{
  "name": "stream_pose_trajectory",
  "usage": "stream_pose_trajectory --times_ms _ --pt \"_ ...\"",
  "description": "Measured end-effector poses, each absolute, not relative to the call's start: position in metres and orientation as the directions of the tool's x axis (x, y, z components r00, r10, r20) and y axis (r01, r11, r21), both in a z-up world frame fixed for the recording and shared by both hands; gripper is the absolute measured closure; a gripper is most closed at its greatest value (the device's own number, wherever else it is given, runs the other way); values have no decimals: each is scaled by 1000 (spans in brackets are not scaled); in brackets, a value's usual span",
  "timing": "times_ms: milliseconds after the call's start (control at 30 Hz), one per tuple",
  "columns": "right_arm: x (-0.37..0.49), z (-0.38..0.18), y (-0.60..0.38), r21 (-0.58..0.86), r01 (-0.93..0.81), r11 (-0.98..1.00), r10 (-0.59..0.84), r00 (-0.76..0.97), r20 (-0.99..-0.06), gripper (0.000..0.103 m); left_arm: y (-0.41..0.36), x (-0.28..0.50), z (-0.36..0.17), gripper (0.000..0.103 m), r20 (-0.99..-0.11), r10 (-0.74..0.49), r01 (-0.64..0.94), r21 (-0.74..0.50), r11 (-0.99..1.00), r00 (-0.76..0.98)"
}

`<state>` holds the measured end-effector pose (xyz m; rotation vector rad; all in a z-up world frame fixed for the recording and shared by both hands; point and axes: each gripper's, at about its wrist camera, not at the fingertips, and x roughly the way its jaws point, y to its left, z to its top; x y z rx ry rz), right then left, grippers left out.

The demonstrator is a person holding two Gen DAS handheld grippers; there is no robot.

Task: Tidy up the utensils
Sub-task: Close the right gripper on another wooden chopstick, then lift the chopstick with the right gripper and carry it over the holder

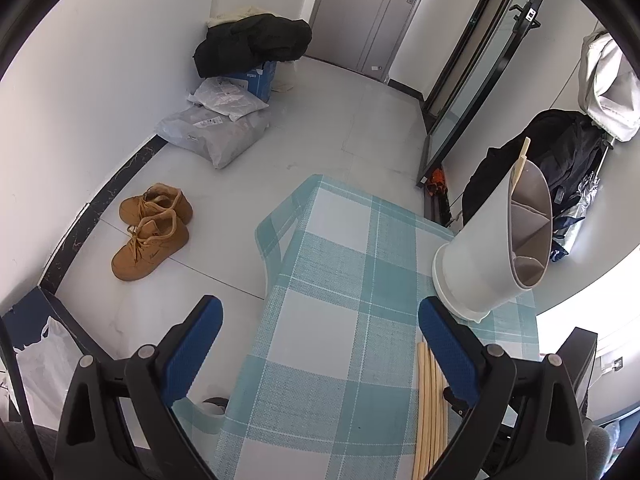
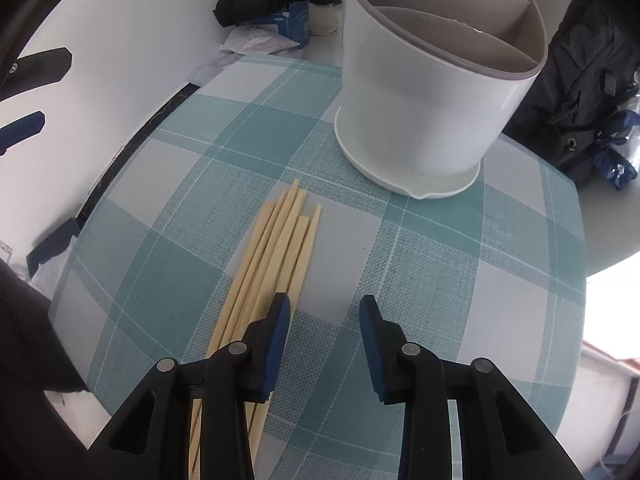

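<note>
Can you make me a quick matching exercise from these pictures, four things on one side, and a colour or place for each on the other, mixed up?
Things:
1. chopsticks
2. utensil holder
3. boots
4. tablecloth

Descriptions:
A. tan, on the floor
B. teal and white check
C. white with a grey rim, standing on the table
D. pale wood, lying flat on the cloth

Pairs: 1-D, 2-C, 3-A, 4-B
</note>
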<state>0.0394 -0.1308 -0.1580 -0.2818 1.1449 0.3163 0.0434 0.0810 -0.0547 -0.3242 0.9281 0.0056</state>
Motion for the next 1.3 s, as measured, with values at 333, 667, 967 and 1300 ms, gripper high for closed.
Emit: stream_pose_trajectory --times_ms 333,667,967,1300 --pt "59 -163 -113 -110 -392 914 50 376 -925 72 90 43 -55 7 -783 -141 -163 -296 941 606" --pt "80 -163 -100 -55 -422 905 129 394 -910 98 97 44 -64 7 -805 -120 -172 -265 949 580" --pt "66 -125 -142 138 -368 920 310 465 -829 100 73 44 -97 7 -873 -193 -107 -267 958 448" --pt "37 -102 -252 511 -136 849 482 598 -641 100 -2 30 -126 7 -936 -171 110 -144 983 309"
